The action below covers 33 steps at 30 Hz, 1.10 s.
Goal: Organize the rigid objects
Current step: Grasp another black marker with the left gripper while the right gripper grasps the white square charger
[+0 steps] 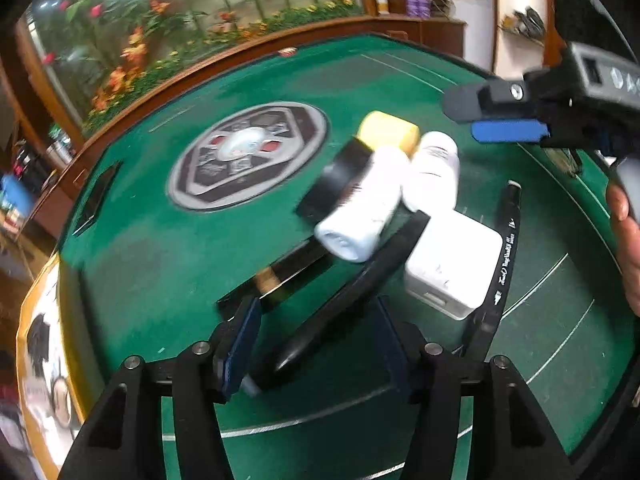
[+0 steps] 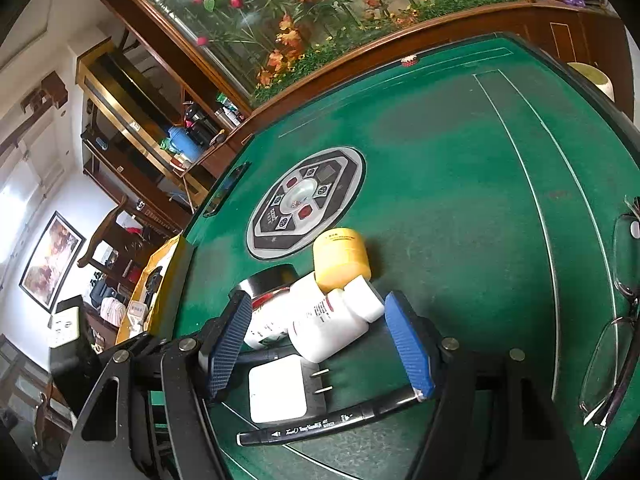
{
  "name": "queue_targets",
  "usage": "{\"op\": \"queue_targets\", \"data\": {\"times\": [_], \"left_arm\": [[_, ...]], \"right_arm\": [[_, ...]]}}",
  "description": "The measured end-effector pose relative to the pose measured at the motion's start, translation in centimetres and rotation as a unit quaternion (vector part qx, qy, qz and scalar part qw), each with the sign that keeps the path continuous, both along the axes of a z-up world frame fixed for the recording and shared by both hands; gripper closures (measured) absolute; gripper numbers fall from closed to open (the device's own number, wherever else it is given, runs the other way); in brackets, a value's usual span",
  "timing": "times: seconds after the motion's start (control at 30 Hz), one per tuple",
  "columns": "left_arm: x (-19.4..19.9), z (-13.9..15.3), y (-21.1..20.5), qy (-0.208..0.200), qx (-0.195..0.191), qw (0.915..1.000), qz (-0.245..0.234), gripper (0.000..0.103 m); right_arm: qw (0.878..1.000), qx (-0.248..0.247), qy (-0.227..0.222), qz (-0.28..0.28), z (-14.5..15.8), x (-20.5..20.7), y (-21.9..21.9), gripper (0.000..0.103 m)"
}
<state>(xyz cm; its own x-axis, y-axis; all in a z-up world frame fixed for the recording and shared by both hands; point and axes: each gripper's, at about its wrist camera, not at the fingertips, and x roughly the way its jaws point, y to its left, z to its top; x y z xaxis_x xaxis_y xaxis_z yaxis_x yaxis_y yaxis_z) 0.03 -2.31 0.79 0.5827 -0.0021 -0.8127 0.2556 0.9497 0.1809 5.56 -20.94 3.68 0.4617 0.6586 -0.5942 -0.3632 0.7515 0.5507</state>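
Note:
A cluster of objects lies on the green table [image 2: 440, 184]: a yellow jar [image 2: 340, 258], a white bottle [image 2: 332, 320], a black-lidded white jar [image 2: 266, 300], a white charger [image 2: 278, 388] and a black marker [image 2: 332, 420]. In the left wrist view the same jar [image 1: 388, 130], bottles [image 1: 362, 208] [image 1: 434, 172], charger [image 1: 452, 268] and marker [image 1: 506, 248] show. My left gripper [image 1: 320, 344] is open, jaws either side of a long black object [image 1: 340, 304]. My right gripper [image 2: 320, 344] is open above the charger; it also shows at the upper right of the left wrist view [image 1: 500, 116].
A round control panel [image 2: 308, 204] sits in the table's middle. Eyeglasses [image 2: 616, 328] lie at the right edge. A wooden rail and a flower display [image 2: 320, 20] stand behind the table. A yellow bag [image 2: 160, 280] hangs off the left edge.

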Motion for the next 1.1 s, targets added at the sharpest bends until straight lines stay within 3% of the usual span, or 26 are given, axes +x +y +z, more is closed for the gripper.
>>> {"op": "queue_targets", "data": {"times": [0.07,0.13,0.17,0.27,0.47,0.63,0.83,0.97,1.1], "left_arm": [[0.3,0.0,-0.4,-0.001,-0.007,0.9999,-0.008,0.047],[0.2,0.1,-0.5,0.007,-0.021,0.9997,-0.014,0.069],[-0.2,0.2,-0.6,0.005,-0.018,0.9997,-0.014,0.074],[-1.7,0.1,-0.7,-0.003,-0.004,0.9999,-0.009,0.079],[-5.0,0.0,3.4,-0.004,-0.025,0.9982,0.055,0.082],[-6.3,-0.1,7.9,0.002,-0.062,0.9904,0.123,0.082],[-6.7,-0.3,7.6,-0.006,-0.053,0.9908,0.124,0.082],[-6.2,-0.2,7.7,-0.008,-0.050,0.9904,0.128,0.081],[-5.2,-0.2,7.5,-0.017,-0.029,0.9900,0.137,0.063]], "right_arm": [[1.000,0.000,0.000,0.000,0.0,0.0,0.0,0.035],[1.000,0.000,0.000,-0.003,0.0,0.1,-0.1,0.035],[1.000,0.000,0.000,-0.004,0.0,0.1,-0.2,0.035],[1.000,0.001,0.001,-0.006,0.0,0.2,-0.5,0.035],[1.000,-0.008,0.020,0.004,-0.5,0.2,-0.5,0.035],[0.999,-0.023,0.030,0.029,-1.1,-0.9,-0.1,0.035],[0.988,-0.100,-0.046,0.106,0.4,-4.6,3.8,0.035],[0.977,-0.154,-0.063,0.133,-0.3,-5.7,6.1,0.035],[0.964,-0.204,-0.089,0.146,-0.8,-6.9,8.1,0.035]]}}
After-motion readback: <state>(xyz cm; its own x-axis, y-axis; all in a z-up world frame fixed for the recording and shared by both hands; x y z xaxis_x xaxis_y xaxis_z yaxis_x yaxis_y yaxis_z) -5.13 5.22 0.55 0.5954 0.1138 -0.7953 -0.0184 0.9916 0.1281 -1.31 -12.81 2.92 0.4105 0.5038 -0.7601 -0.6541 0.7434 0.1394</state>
